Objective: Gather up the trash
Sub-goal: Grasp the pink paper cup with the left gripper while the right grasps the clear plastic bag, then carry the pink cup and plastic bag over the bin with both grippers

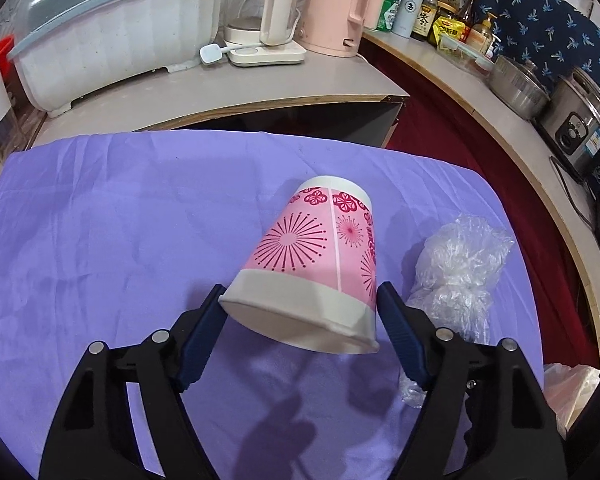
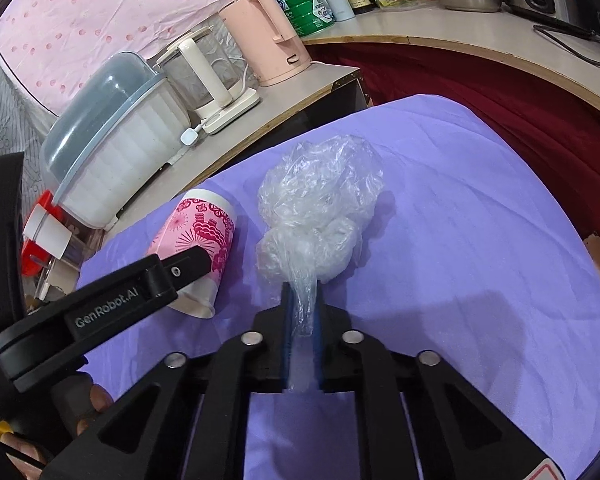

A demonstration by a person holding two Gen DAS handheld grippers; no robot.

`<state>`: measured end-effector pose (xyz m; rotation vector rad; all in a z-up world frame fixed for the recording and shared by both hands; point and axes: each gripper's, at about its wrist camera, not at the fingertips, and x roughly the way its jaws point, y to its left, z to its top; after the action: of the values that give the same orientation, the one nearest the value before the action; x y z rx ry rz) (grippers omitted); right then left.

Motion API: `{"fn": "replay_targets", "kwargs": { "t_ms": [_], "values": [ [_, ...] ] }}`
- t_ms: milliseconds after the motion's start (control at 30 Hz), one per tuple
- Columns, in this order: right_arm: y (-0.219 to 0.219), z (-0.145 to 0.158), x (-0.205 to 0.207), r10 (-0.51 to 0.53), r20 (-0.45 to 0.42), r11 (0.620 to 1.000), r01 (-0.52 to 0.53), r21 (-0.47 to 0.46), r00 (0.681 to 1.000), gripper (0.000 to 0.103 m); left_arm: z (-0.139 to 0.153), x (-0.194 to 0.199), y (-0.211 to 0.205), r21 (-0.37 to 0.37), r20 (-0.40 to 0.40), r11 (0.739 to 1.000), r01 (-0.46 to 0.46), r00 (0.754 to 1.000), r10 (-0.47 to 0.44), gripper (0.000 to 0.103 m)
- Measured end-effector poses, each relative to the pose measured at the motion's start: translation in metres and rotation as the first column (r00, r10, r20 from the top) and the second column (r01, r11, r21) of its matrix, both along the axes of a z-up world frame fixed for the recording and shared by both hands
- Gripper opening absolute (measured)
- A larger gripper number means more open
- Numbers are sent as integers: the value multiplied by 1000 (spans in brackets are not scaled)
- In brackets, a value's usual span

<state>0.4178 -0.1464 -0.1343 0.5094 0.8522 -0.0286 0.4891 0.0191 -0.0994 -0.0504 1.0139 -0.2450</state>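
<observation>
Cup (image 1: 320, 256) lies beside crumpled plastic bag (image 2: 320, 204) on purple cloth (image 1: 120, 220).

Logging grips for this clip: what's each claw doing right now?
Left claw: around the cup, wide; contact cannot be told.
Right claw: closed on the plastic bag.

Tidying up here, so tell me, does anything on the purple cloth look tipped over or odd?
Yes. The pink paper cup lies tipped on its side on the purple cloth, between the left tongs. Beside it sits a crumpled clear plastic bag, pinched by the right tongs.
</observation>
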Motion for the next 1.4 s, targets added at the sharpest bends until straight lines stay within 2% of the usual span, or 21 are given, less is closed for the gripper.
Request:
{"fn": "replay_targets", "kwargs": {
  "t_ms": [367, 800, 1067, 1233, 1400],
  "values": [
    [-19, 23, -47, -43, 20, 999, 43, 0, 999, 4, 32, -48, -9, 10, 41, 1000, 17, 999, -18, 71],
    [-67, 77, -148, -135, 102, 991, 135, 4, 986, 4, 78, -138, -52, 11, 88, 994, 106, 990, -106, 71],
    [-127, 95, -223, -253, 130, 967, 255, 1, 959, 4, 100, -201, -110, 18, 121, 974, 226, 966, -227, 71],
    [-171, 87, -267, -332, 107, 942, 334, -5, 937, 3, 103, -239, -152, 18, 122, 950, 313, 942, -313, 71],
    [-207, 78, -290, -377, 81, 926, 378, 1, 923, 3, 100, -270, -189, 32, 117, 926, 377, 918, -378, 71]
  ]
}}
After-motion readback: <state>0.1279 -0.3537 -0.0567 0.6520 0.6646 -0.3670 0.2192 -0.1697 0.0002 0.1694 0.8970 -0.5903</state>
